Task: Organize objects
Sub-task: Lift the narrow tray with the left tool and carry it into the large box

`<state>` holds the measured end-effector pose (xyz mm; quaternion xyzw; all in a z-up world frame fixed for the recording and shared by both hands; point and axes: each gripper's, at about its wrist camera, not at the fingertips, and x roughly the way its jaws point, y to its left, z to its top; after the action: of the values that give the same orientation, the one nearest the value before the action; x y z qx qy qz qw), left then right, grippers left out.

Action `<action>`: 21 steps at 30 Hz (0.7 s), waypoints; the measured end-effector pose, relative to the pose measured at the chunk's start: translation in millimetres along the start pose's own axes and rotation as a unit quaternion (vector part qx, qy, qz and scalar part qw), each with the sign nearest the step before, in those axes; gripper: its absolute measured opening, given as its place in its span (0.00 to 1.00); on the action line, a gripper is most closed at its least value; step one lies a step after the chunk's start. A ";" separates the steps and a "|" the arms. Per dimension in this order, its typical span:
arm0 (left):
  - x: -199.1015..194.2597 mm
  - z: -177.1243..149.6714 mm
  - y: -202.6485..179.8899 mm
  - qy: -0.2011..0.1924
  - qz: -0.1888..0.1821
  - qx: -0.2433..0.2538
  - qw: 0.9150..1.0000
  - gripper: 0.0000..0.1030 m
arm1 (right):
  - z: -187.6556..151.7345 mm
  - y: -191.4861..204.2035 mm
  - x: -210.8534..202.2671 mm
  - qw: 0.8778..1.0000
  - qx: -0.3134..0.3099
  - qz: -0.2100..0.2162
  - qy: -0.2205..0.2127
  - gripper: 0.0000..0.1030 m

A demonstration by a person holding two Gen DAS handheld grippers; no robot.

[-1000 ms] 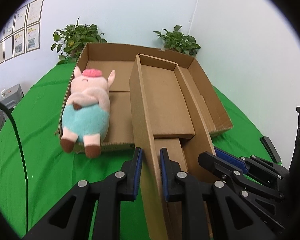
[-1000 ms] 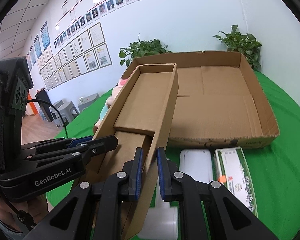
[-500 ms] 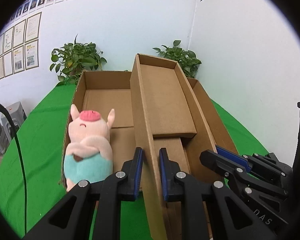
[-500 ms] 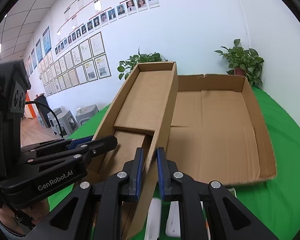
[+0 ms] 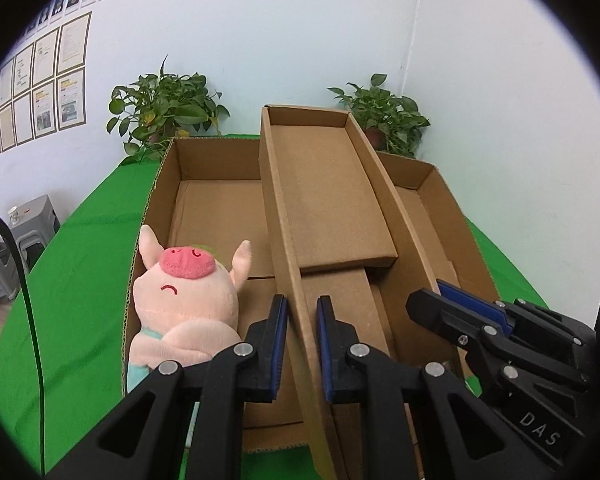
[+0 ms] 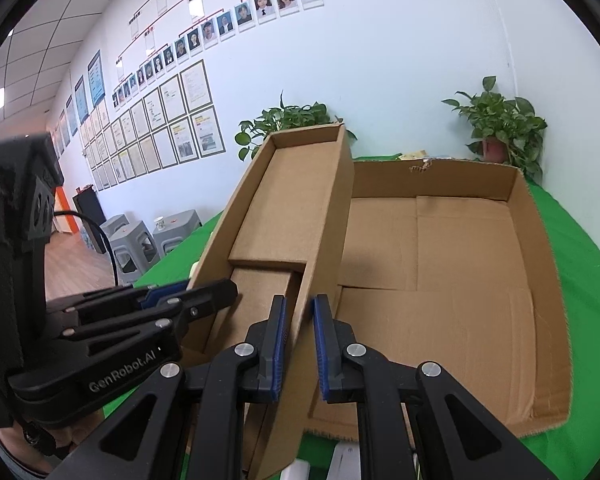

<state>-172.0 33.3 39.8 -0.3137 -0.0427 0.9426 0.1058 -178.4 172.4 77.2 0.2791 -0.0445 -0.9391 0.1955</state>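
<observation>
**A:** Left gripper (image 5: 302, 344) is pinching the left long wall of the narrow brown cardboard tray (image 5: 332, 196), jaws nearly closed with only the cardboard between the blue pads. Right gripper (image 6: 299, 344) is doing the same on the right long wall. Gripping opposite walls looks deliberate, probably to stop the tray twisting.

**B:** Where's the tray sitting?

**A:** It's not sitting, it's being carried tilted, far end raised toward 12 o'clock, over the large shallow brown cardboard box (image 6: 540, 240) on the green cloth-covered table (image 5: 80, 280). My read: it's being lowered in as a divider or inner compartment.

**B:** Anything in the way?

**A:** Pink plush pig with teal shorts (image 5: 188, 300) is lying across the big box's left wall at 9 o'clock from the left gripper, just beside its left finger. Could be snagging if the tray is drifting left.

**B:** Counts?

**A:** Two grippers, one narrow tray, one big box, one pig. Two potted green plants (image 5: 168, 108) are standing at the back, 11 and 1 o'clock. White packaging (image 6: 340, 460) is showing at 6 o'clock under the right gripper; can't tell how many pieces.
</observation>
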 end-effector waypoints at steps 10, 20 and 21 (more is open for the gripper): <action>51.6 5.5 10.6 0.030 0.043 0.015 0.999 0.12 | 8.8 -32.3 84.6 0.999 0.024 0.012 0.047 0.11; 75.2 -13.5 2.8 0.056 0.087 0.056 0.993 0.13 | -21.0 -61.0 149.1 0.993 0.059 0.028 0.097 0.10; 75.2 -14.2 1.2 0.056 0.088 0.061 0.993 0.13 | -23.0 -64.4 153.3 0.993 0.061 0.027 0.099 0.10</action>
<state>-222.4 49.4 -15.5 -0.3616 0.0488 0.9300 0.0439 -305.7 172.2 -32.2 0.3806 -0.0895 -0.8969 0.2068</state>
